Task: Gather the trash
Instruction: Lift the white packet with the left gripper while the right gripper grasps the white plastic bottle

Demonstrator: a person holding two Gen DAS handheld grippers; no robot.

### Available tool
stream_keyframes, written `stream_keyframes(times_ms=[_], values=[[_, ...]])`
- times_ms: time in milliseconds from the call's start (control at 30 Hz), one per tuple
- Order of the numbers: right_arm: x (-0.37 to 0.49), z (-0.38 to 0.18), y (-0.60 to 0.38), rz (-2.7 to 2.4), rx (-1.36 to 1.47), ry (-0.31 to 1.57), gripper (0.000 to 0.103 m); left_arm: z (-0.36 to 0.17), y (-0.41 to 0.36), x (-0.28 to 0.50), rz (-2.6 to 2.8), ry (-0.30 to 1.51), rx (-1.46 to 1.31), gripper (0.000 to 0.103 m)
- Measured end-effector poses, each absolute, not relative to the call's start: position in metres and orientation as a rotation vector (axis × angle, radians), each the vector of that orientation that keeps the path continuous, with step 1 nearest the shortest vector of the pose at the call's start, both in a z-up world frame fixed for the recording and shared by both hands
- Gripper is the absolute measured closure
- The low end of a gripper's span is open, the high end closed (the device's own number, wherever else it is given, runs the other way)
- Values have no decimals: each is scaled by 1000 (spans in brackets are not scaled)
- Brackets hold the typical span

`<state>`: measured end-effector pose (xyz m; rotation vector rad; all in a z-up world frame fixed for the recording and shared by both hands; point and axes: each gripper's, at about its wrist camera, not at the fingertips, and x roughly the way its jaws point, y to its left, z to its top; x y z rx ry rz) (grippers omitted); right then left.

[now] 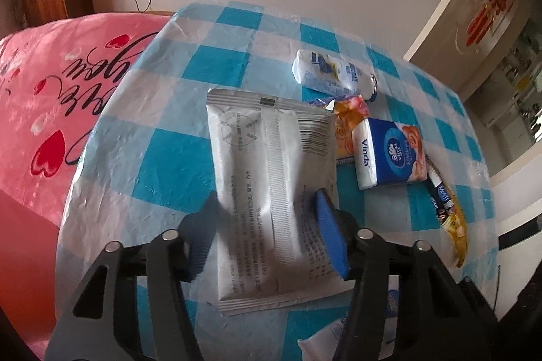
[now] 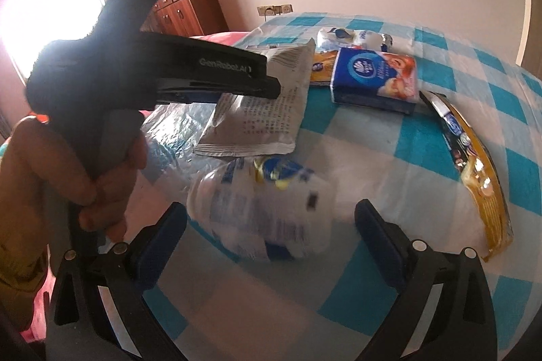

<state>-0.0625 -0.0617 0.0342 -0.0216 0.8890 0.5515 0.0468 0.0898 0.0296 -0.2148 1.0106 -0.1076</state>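
A silver foil packet (image 1: 271,164) with printed text sits between the blue pads of my left gripper (image 1: 266,202), which is shut on its lower half. The right wrist view shows that packet (image 2: 267,113) tilted up off the checked tablecloth (image 2: 372,164), with the left gripper (image 2: 267,83) clamped on it from the left and a hand on its handle. My right gripper (image 2: 271,235) stands open and wide. A crumpled clear plastic wrapper (image 2: 264,208) with blue and yellow print lies on the cloth just ahead, between its fingers and touching neither.
A blue Vinda tissue pack (image 1: 389,151), an orange packet (image 1: 349,127) and a white-and-blue wrapper (image 1: 332,73) lie further back. A yellow noodle wrapper (image 2: 474,171) lies along the right. A pink bedspread (image 1: 50,110) borders the table's left edge; a wooden cabinet (image 2: 179,8) stands behind.
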Motion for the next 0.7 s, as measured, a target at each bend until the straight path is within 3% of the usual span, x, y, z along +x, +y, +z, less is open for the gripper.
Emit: stream_keyframes(times_ms=[300,700], values=[[-58,33,-42,527,-88,891,5,38,114,31,-93,973,-260,58],[-51,30,-35,492,-129,890,8,42,141,4,-96,950,-304,59]])
